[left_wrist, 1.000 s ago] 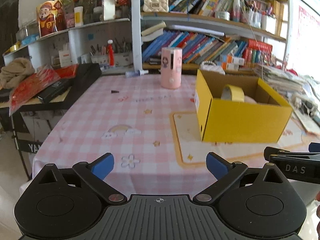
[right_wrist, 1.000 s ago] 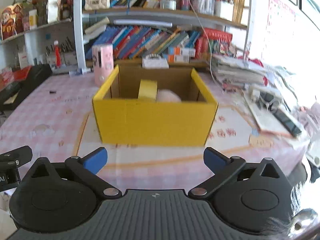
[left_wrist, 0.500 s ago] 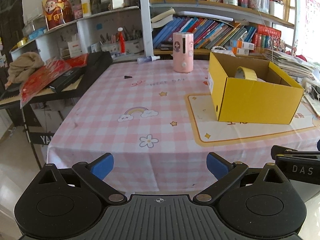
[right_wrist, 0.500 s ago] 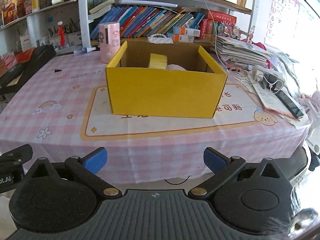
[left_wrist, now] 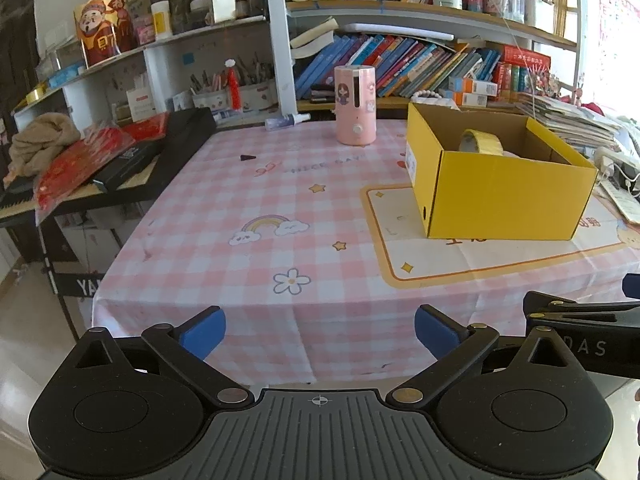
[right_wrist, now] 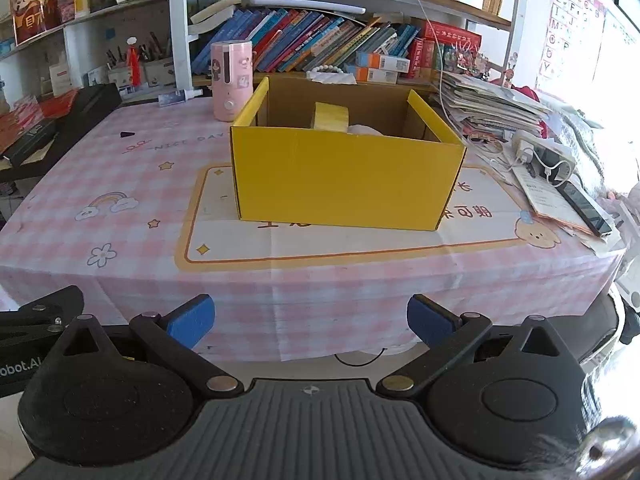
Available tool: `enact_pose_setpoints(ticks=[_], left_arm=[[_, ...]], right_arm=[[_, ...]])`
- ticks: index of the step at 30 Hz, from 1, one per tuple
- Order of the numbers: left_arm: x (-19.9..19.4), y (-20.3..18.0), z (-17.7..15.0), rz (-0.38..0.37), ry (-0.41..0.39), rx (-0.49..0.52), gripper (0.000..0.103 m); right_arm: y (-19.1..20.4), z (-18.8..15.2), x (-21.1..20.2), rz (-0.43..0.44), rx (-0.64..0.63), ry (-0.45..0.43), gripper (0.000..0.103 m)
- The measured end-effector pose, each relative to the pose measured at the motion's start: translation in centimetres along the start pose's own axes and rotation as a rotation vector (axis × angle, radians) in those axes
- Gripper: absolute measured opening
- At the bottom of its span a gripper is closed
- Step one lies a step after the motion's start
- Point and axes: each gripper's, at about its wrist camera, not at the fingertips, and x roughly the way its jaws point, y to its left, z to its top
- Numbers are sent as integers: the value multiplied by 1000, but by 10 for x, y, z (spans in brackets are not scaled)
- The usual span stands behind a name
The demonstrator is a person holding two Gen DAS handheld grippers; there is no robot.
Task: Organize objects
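- Both tools were held off the near edge of the surface, pointing at it: the left tool (left_wrist: 320, 330) had its blue pads spread wide with nothing between them, and the right tool (right_wrist: 310, 320) was likewise wide apart and held nothing.
- Part of the right tool's black body showed at the right edge of the left wrist view, so the two tools sat side by side.
- A pink checked tablecloth (left_wrist: 256, 200) covered the surface, with a rainbow and flower print and a cream panel edged in orange.
- A yellow cardboard box (right_wrist: 346, 178) stood open on that panel, toward the right side of the surface.
- Inside the box, a roll of yellow tape (right_wrist: 330, 117) stood on edge, and something pale lay just beside it, too hidden by the front wall to identify.
- A pink cylinder (left_wrist: 355, 105) stood upright on the cloth behind the box, to its left and apart from it.
- A small spray bottle (left_wrist: 287, 121) lay on its side near the far edge, left of the cylinder.
- A small dark piece (left_wrist: 247, 157) lay alone on the cloth, well left of the box.
- A stack of papers (right_wrist: 492, 106) and a phone (right_wrist: 586, 208) lay on the surface right of the box.
- Bookshelves (right_wrist: 320, 44) filled the wall behind.
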Motion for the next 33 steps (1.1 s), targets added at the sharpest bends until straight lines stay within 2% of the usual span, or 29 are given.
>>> enact_pose_setpoints(ticks=[24,33], left_arm=[[2,1,-1,3,19,-35,102],[-1,2,-1,-8,0,-52,102]], right_arm=[[2,0,1,-12,6,17,103],[4,0,1,-10,2,16,103]])
